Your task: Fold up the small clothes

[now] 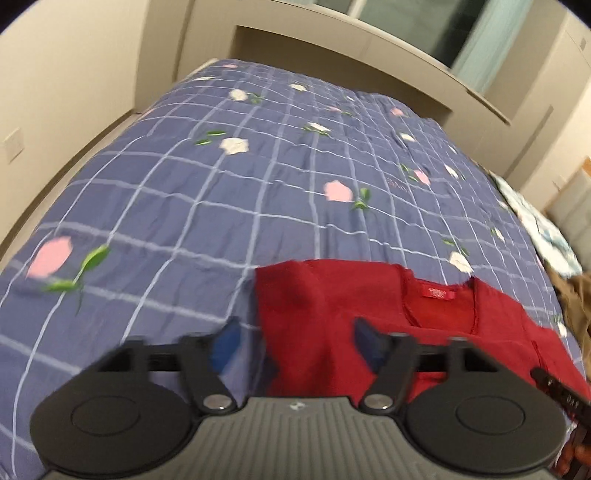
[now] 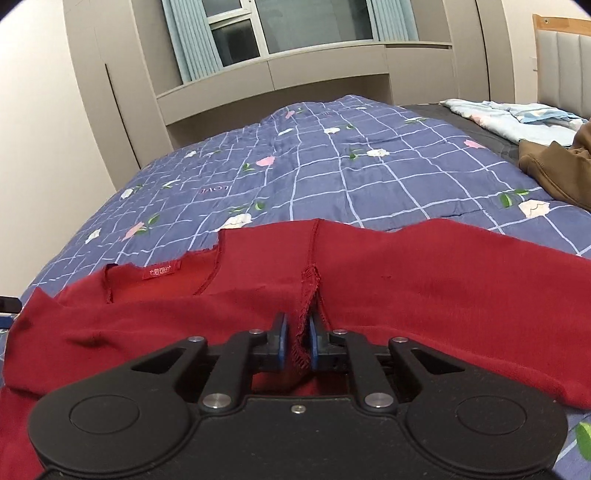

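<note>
A red top (image 2: 406,280) lies spread on the blue checked quilt (image 2: 332,177), inside out, its red neck label (image 2: 161,273) showing. My right gripper (image 2: 297,328) is shut on the top's shoulder seam (image 2: 309,280), with the fabric bunched between the blue pads. In the left wrist view the red top (image 1: 332,314) lies under and right of my left gripper (image 1: 295,339), which is open, its blue pads (image 1: 225,343) wide apart over the top's left edge. That view is motion blurred.
A brown garment (image 2: 554,173) and a pale blue floral cloth (image 2: 517,118) lie at the bed's right side by the headboard (image 2: 565,66). Grey cabinets and a window (image 2: 295,26) stand behind the bed. A wall runs along the left.
</note>
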Demonstrator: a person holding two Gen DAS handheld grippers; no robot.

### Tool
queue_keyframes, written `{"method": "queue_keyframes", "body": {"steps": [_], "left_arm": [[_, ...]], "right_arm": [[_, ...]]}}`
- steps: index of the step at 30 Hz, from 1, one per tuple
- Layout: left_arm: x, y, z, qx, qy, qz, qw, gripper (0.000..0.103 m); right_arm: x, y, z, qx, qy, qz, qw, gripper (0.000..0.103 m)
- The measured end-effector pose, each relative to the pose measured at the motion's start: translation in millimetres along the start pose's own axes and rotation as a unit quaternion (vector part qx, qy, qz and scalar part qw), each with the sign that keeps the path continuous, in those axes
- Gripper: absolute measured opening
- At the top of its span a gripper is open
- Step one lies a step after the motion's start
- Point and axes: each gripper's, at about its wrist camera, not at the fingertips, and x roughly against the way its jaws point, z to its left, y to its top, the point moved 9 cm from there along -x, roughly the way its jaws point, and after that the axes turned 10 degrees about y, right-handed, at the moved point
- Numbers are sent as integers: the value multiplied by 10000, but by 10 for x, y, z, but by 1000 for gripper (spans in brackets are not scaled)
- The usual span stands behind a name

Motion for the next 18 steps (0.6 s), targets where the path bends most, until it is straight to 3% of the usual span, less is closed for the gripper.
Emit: {"method": "queue_keyframes", "body": {"steps": [6,8,10,14,18], "left_arm": [[97,-273,195,187,-289,67,9994,74],[52,-379,242,59,32,91,9999,67],[-62,-483,358,70,587,260,9979,65],[-20,-424,355,405,616,159,9972,65],[89,-242,279,476,482,-198,9975,75]], "right_arm": [[-26,-67,-8,-54,16,-103,9999,14],[-24,-85,-1,-17,-13,-142,9999,15],[-18,-89,4,20,-25,-174,9998,17],[-17,-113,32,150,-43,-205,9997,24],[-24,-135,62,224,40,-259,9994,33]]}}
